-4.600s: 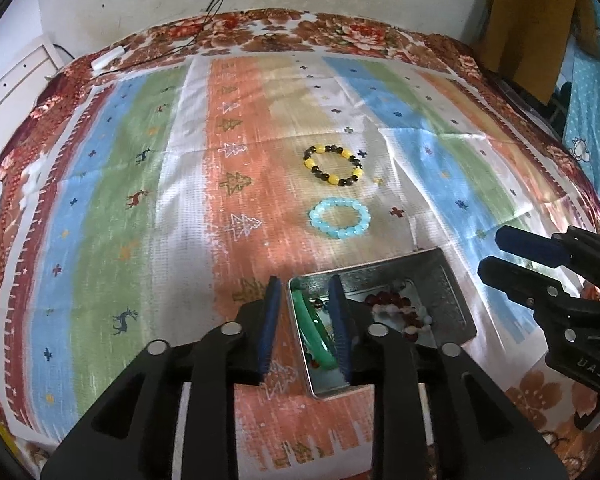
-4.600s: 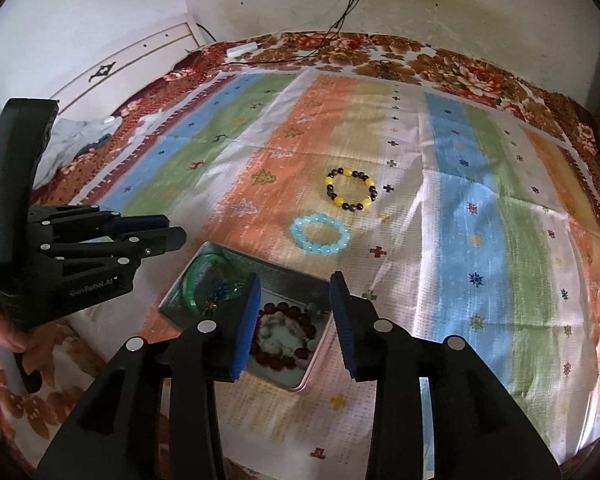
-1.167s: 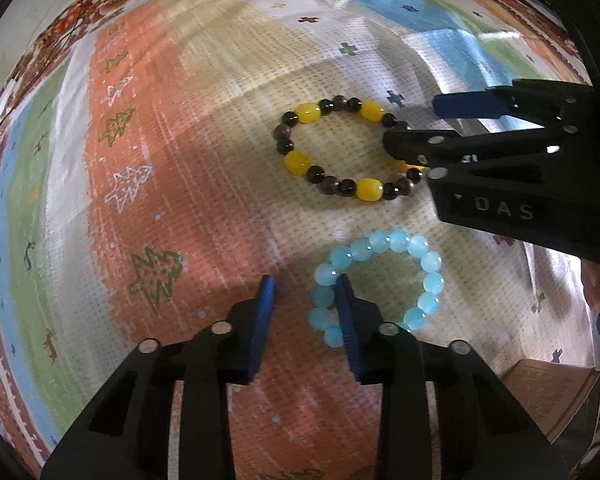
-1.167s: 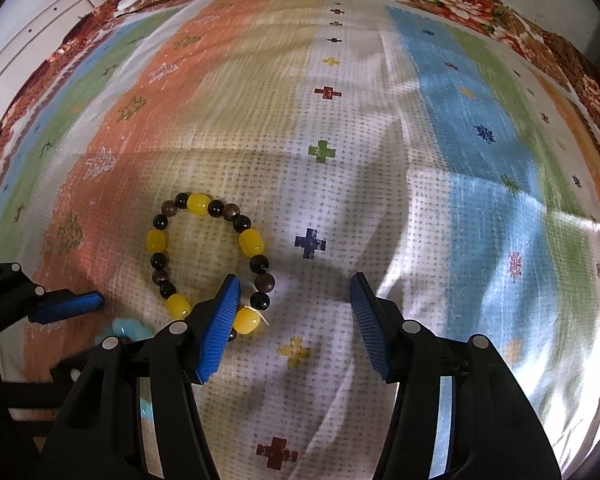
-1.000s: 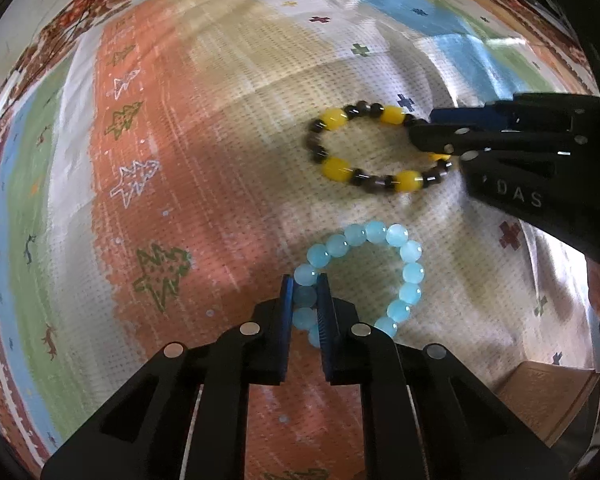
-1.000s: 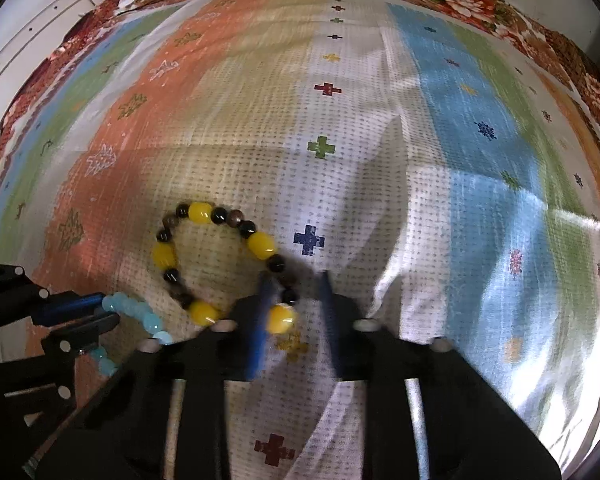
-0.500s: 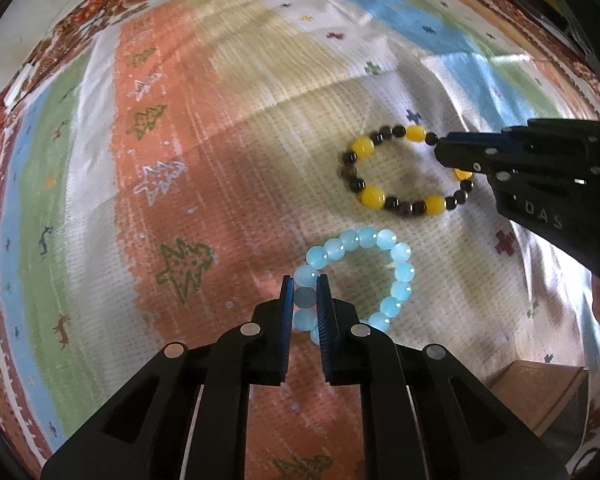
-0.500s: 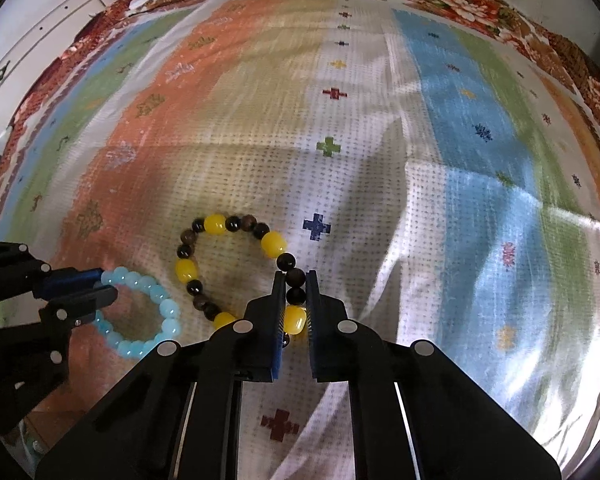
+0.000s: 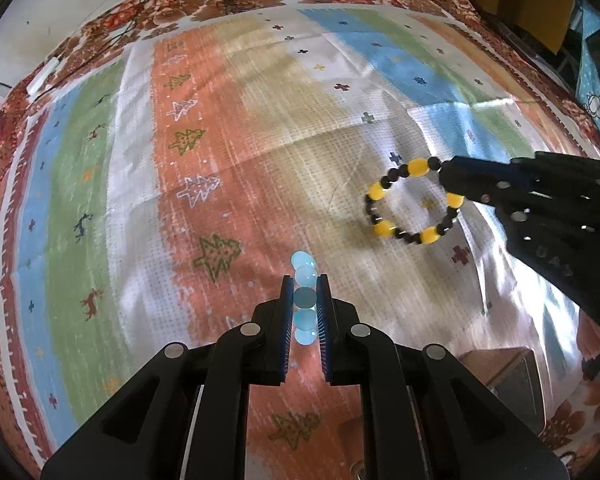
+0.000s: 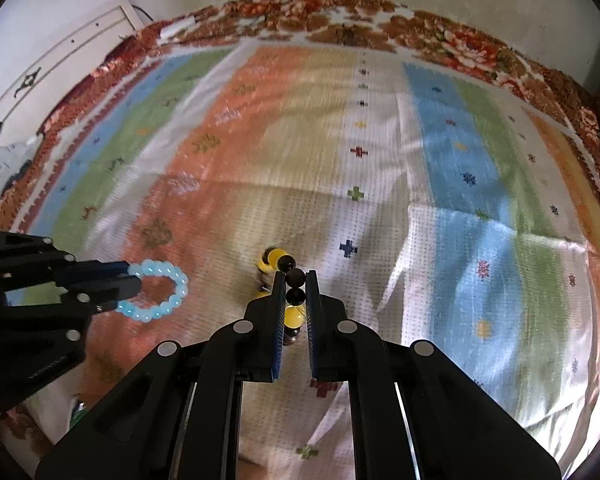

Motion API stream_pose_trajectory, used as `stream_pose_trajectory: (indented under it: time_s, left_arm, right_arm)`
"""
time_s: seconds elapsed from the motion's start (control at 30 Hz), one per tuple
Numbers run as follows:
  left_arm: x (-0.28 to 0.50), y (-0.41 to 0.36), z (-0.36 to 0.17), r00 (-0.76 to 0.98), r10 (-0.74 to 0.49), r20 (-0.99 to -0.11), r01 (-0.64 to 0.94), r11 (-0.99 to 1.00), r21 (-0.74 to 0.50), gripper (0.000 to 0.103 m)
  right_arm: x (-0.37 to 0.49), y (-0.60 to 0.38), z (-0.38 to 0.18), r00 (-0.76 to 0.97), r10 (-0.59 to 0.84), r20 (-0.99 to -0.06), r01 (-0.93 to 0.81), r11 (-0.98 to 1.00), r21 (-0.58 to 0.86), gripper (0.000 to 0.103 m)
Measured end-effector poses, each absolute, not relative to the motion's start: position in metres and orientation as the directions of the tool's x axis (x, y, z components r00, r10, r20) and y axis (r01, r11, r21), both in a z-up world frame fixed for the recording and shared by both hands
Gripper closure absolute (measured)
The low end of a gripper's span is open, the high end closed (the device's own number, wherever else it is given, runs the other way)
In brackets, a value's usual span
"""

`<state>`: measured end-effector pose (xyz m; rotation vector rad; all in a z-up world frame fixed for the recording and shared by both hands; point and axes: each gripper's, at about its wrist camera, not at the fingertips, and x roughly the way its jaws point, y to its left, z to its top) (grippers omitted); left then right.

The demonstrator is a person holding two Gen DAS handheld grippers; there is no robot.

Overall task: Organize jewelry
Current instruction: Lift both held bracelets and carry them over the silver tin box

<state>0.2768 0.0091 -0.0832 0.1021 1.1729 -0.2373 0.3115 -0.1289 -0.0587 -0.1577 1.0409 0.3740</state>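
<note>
Bracelets hang edge-on: blue one [image 9: 304,298] pinched by left gripper [image 9: 304,292], yellow-black one [image 10: 295,300] by right gripper [image 10: 293,292]

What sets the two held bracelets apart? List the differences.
The pale blue bead bracelet has beads of one colour, all alike; the yellow and black bead bracelet mixes large yellow beads with smaller dark ones. The left hand-held gripper pinches the blue one, the right hand-held gripper the yellow one. Both are bead loops.
</note>
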Motion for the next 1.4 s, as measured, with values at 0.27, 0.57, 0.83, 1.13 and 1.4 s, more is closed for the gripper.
stream_pose_trajectory:
  time_s: [0.27,0.57,0.83,1.13,1.4]
  left_arm:
    - [0.264,0.013,-0.067,0.398,-0.142,-0.906,0.209,0.976,-0.061,0.092]
    - [0.251,0.016,-0.05,0.434,-0.165,-0.886,0.189,0.978,-0.09,0.092]
    - [0.231,0.014,-0.031,0.474,-0.194,-0.859,0.191,0.975,-0.115,0.092]
    - [0.203,0.01,-0.018,0.506,-0.222,-0.833,0.199,0.97,-0.138,0.092]
    - [0.175,0.005,-0.008,0.533,-0.25,-0.808,0.213,0.964,-0.157,0.092]
  right_arm:
    - [0.297,-0.131,-0.042,0.475,0.251,-0.844,-0.373,0.926,0.065,0.093]
    - [0.276,-0.134,-0.022,0.514,0.267,-0.815,-0.382,0.922,0.061,0.093]
    - [0.25,-0.138,-0.001,0.537,0.307,-0.786,-0.41,0.909,0.075,0.093]
    - [0.217,-0.148,0.009,0.553,0.338,-0.762,-0.416,0.904,0.1,0.093]
    - [0.182,-0.153,0.022,0.567,0.381,-0.73,-0.448,0.887,0.115,0.093]
